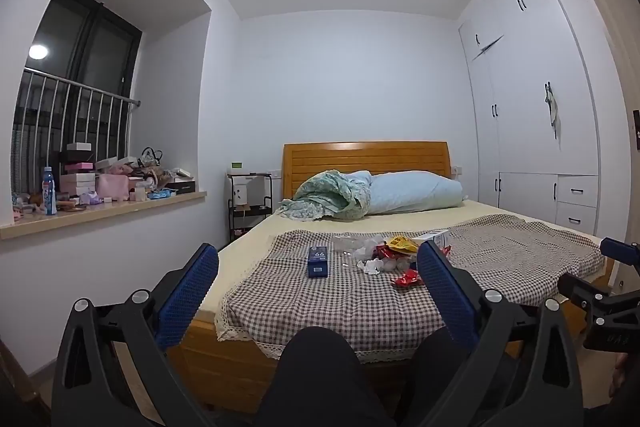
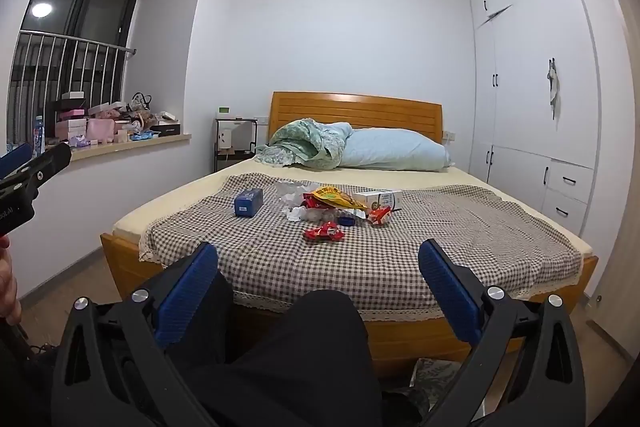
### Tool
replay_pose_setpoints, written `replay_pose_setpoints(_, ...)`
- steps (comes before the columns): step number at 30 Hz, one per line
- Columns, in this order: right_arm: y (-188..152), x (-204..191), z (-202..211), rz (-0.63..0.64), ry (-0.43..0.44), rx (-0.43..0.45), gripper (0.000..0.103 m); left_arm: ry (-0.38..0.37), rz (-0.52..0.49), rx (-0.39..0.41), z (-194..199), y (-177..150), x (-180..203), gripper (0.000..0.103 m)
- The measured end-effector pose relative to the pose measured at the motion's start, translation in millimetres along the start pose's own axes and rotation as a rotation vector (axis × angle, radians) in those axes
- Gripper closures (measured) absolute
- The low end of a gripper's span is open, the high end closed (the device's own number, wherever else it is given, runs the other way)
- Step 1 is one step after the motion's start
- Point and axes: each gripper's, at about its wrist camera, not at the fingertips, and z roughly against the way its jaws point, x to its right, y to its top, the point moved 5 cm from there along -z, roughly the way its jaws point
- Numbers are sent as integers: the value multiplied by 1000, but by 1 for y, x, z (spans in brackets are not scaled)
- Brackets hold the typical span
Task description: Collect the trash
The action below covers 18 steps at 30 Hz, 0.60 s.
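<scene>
Right now both sets of fingers stand wide apart w/ nothing between them: left gripper (image 1: 318, 279) and right gripper (image 2: 318, 279) each show blue ribbed pads on black arms, held short of the bed's foot end. A dark-clothed knee of the person sits just under each gripper.

Past the fingers, the wooden-framed bed (image 2: 420, 339) carries a brown-and-white checked cloth w/ lace trim (image 2: 460, 243), and the trash sits on that cloth, roughly mid-bed, well apart from both grippers. Landmark = the crumpled yellow snack bag (image 2: 334, 197). Just headboard-side & right of it lies a white rectangular carton (image 2: 378, 199); left of it, clear crinkled plastic film (image 2: 290, 193); farther left, apart from the heap, a small dark-blue cardboard box (image 2: 248, 203). Foot-side of the bag: a red foil wrapper (image 2: 324, 231), alone on the cloth, plus a smaller red-and-white wrapper (image 2: 379, 215) to its right.

Step, as I judge it: approach, nothing picked yet. Next move prob. calls for reaching fwd over the foot edge to the nearest piece, the red foil wrapper, then closing on it. No bin in view.

Axes: carton's long axis runs across the bed; red foil wrapper's also roughly crosswise; blue box's points toward the headboard in left view.
</scene>
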Motion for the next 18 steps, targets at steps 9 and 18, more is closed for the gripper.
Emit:
replay_pose_setpoints(9,3,-4,-2,-13,-2,11,7,4,-12,-2,-5,-2,1,7)
replay_pose_setpoints(18,2,0,-2,-48,-12,15,7,6,-15,0,0,-4,1,7)
